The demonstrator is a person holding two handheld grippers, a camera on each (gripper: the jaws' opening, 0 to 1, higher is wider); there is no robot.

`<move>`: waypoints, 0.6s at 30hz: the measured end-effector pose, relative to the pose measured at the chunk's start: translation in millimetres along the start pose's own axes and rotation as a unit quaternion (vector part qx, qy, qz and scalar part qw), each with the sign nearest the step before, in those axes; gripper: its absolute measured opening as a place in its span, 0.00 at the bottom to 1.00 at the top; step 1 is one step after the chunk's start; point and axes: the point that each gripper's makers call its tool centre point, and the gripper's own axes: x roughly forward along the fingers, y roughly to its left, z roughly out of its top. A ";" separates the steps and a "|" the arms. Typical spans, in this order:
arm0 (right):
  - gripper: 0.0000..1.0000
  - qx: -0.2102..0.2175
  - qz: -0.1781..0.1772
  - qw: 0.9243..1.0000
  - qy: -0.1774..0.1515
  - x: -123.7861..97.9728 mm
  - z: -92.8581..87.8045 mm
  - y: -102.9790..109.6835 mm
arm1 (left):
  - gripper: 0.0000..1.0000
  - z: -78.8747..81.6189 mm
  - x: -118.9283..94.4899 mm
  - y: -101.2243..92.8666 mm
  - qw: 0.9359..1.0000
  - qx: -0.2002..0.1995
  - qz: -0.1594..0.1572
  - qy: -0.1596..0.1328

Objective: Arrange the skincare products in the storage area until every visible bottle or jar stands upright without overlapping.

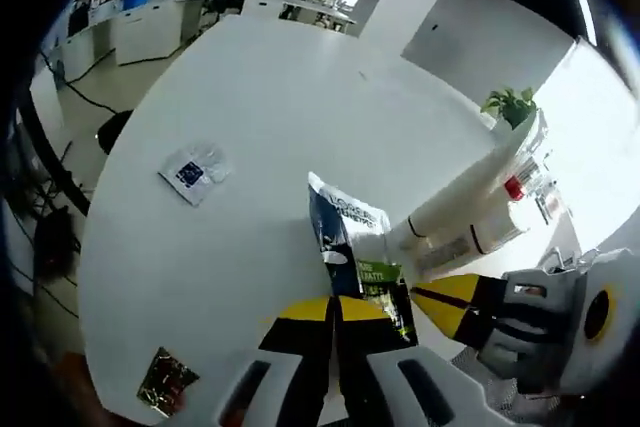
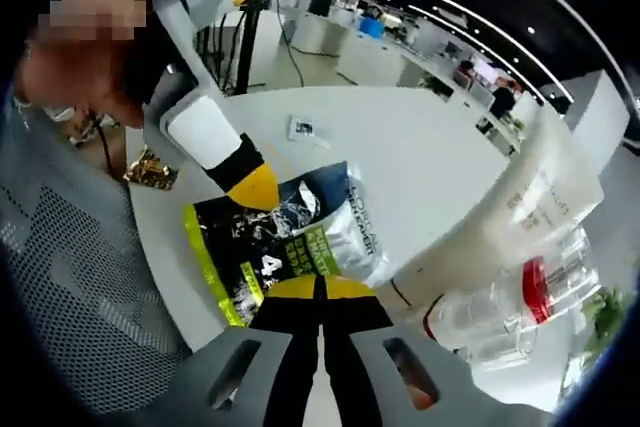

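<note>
Both tools are pressed together on the same thing. The left gripper (image 1: 337,322) has its yellow-tipped jaws closed on the lower edge of a flat foil sachet (image 1: 352,247), dark with a silver top and a green label. In the right gripper view the right gripper (image 2: 320,297) also has its jaws closed, with no gap, on the edge of this sachet (image 2: 290,237); here it shows a black glossy face with a lime green border and a crinkled silver end. The left gripper's yellow tip (image 2: 250,187) touches the sachet from the other side. The sachet is lifted above the round white table (image 1: 300,107).

Near the sachet lie a long white tube (image 2: 510,217), smooth and matte, and a clear plastic bottle with a red cap (image 2: 520,297); both are on their sides, close together. I count two more small packets on the table: one white with a blue square (image 1: 196,173), and one dark gold, shiny (image 1: 166,382). A small green plant (image 1: 512,105) stands at the table's far edge.
</note>
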 end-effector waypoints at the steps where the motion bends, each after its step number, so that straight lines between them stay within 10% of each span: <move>1: 0.00 0.002 0.003 1.000 -0.002 -0.3 0.8 2.7 | 0.00 1.9 -0.3 4.2 1.000 0.008 0.012 -0.002; 8: 0.00 -0.023 0.076 0.996 0.028 7.4 -17.4 30.9 | 0.00 0.7 -0.2 14.5 0.999 -0.050 0.007 -0.005; 18: 0.00 -0.077 0.062 0.995 0.027 15.1 -27.1 26.9 | 0.01 3.3 10.2 17.0 1.000 -0.017 0.012 -0.021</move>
